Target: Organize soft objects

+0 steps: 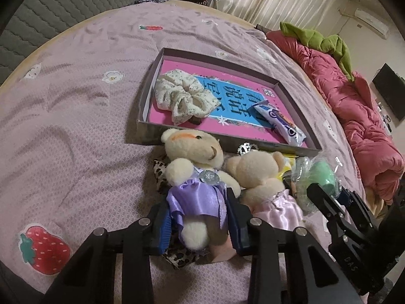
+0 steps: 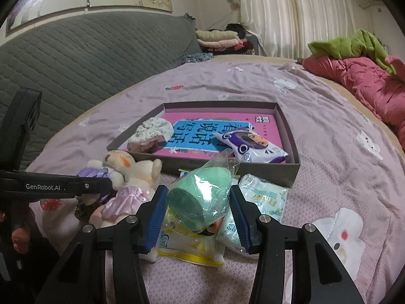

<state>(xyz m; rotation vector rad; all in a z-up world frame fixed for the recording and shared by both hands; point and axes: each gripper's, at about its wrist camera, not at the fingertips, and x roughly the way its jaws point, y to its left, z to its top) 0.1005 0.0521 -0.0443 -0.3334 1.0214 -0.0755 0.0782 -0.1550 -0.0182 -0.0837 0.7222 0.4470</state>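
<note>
Nearest, the left gripper has its fingers on either side of the bear in the purple dress, pressed into the skirt and legs; the grip looks made, and the bear lies on the bed on a scrap of leopard-print cloth. Beside it lies a second bear in a pink dress, untouched. The right gripper has its fingers clamped on a green sponge in clear wrap, which sits over a yellow-edged packet and a pale tissue pack.

Just beyond, the shallow box rests on the bed with a pink book as its floor. Inside are a floral scrunchie and a blue-and-white packet, so two items seem sorted already.

I'd judge the job under half done: two pieces are in hand, while the pink bear, the packets and the leopard cloth are not yet in the box. Farther back, a red quilt and folded clothes lie apart.
</note>
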